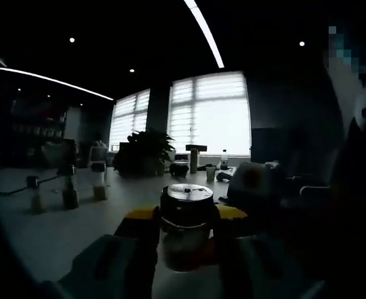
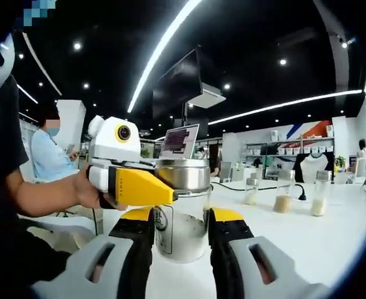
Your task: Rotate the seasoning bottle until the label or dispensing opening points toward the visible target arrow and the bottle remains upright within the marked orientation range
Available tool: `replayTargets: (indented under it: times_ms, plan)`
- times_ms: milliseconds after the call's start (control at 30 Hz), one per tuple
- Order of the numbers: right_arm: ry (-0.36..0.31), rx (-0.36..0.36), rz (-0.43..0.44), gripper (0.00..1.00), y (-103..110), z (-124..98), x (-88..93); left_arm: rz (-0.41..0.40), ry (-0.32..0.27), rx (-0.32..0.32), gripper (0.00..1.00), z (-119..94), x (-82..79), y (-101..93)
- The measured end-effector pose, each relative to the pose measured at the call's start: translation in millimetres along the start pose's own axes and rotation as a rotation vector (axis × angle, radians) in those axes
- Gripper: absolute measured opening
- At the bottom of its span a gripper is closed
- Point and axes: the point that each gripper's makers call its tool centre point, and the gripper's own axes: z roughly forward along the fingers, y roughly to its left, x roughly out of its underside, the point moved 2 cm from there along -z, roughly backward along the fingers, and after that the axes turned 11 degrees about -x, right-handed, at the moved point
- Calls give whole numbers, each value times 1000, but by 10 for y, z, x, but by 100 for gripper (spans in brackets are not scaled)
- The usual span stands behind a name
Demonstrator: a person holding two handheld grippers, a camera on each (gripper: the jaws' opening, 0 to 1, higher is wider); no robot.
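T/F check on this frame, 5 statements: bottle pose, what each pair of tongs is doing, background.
1. The seasoning bottle stands upright. True.
2. The right tongs are clear of the bottle. False: their jaws sit on either side of the glass body, closed on it.
3. The left tongs grip the bottle near its metal cap. True: in the right gripper view their yellow jaw lies against the cap band.
4. The bottle is full to the cap. False: the white seasoning fills only the lower part.
5. In the right gripper view, other jars stand on the white table beyond the bottle. True.
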Motion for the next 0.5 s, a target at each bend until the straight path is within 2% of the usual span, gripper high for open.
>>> replayTargets:
  times_ms: [33,67,100,167,300,433,500]
  plan:
    - [-1,7,-3,32,-1,1,-3,-2,-4,-5,35,1,-6,-28]
    - [-12,48,-21,31,-37,-1,-24,-3,-10,-15,35,3,-18,-28]
    - [-20,79,-26,31,-69,-4,-33,12,-36,-68,35,13,-61,16]
    - [-33,143,-13,31,-126,-9,-32,35,-36,-122,35,27,-73,45]
    - [-76,210,-12,31,-133,0,-95,41,-58,-162,35,54,-126,7]
    - [-81,257,-55,31,-124,8,-133,-12,-83,-212,35,64,-165,-2]
    - [-81,272,-54,31,-132,8,-126,12,-76,-225,36,74,-143,9]
